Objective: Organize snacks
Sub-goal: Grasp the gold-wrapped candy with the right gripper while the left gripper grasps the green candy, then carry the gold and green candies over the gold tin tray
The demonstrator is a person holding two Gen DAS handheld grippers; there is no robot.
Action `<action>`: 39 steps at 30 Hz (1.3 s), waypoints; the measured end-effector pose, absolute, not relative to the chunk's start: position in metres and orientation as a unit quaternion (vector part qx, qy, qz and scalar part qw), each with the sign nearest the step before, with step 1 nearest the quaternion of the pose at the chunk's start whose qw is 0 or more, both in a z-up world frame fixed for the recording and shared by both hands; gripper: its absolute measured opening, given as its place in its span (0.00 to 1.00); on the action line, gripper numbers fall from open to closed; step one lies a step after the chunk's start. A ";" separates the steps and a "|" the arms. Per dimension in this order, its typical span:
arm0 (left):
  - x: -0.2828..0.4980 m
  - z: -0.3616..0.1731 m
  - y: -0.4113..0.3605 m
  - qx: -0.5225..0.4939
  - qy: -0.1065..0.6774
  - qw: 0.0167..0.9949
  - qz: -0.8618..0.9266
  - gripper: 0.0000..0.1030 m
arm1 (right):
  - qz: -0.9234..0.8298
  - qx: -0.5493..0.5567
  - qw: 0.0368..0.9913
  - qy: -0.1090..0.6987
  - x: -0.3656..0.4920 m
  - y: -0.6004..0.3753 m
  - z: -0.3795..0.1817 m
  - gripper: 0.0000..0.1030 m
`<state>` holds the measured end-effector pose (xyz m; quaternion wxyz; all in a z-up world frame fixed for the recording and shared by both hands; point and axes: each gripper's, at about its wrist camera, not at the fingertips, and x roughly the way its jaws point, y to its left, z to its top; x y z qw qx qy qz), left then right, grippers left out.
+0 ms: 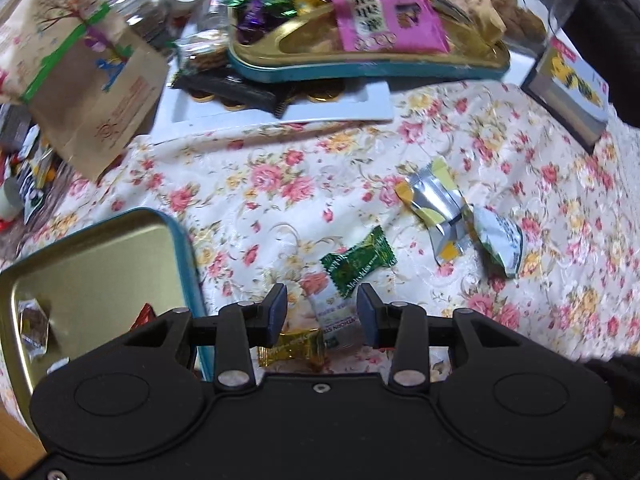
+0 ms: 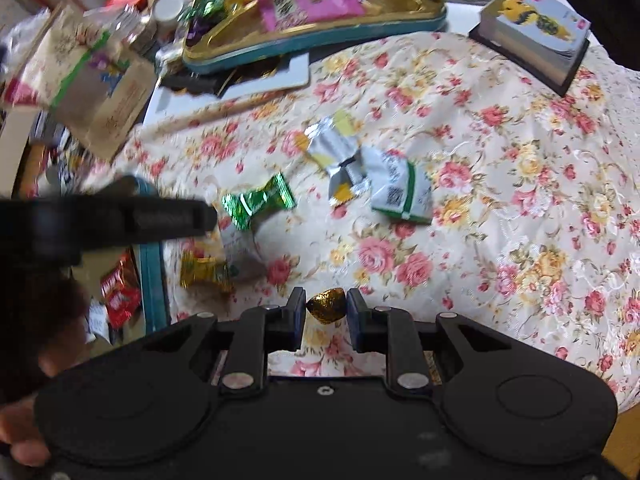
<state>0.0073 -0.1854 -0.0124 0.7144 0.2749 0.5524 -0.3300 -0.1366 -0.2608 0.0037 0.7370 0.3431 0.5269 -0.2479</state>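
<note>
My left gripper (image 1: 322,312) is open above a white snack packet (image 1: 332,318) on the floral cloth, with a green candy (image 1: 358,262) just ahead and a gold candy (image 1: 292,350) below the left finger. My right gripper (image 2: 326,310) is shut on a gold foil chocolate (image 2: 327,305). The left gripper also shows as a dark blur in the right wrist view (image 2: 168,218). The green candy (image 2: 258,200), a gold candy (image 2: 202,272), a silver-yellow wrapper (image 2: 338,156) and a green-white packet (image 2: 400,188) lie on the cloth.
A teal tin with a gold inside (image 1: 100,264) holds a few snacks at my left. A second teal tray (image 1: 360,68) piled with snacks sits at the back. A brown paper bag (image 1: 88,80) stands at the left, a card box (image 2: 532,32) at the right.
</note>
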 end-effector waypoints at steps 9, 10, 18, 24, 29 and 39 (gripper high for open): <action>-0.015 -0.016 -0.204 0.367 0.459 0.694 -0.416 0.47 | -0.279 0.393 0.738 0.472 -0.150 -0.292 0.030 0.23; -0.017 -0.019 -0.205 0.377 0.454 0.687 -0.425 0.48 | -0.279 0.398 0.738 0.467 -0.150 -0.294 0.032 0.23; -0.018 -0.042 -0.218 0.394 0.459 0.673 -0.426 0.48 | -0.289 0.411 0.745 0.439 -0.153 -0.305 0.048 0.23; -0.018 -0.052 -0.226 0.393 0.478 0.669 -0.411 0.48 | -0.288 0.409 0.749 0.434 -0.148 -0.302 0.052 0.23; -0.016 -0.056 -0.226 0.392 0.484 0.672 -0.401 0.49 | -0.283 0.410 0.753 0.431 -0.144 -0.298 0.055 0.23; -0.008 -0.061 -0.234 0.341 0.522 0.680 -0.386 0.25 | -0.291 0.406 0.758 0.419 -0.141 -0.297 0.062 0.23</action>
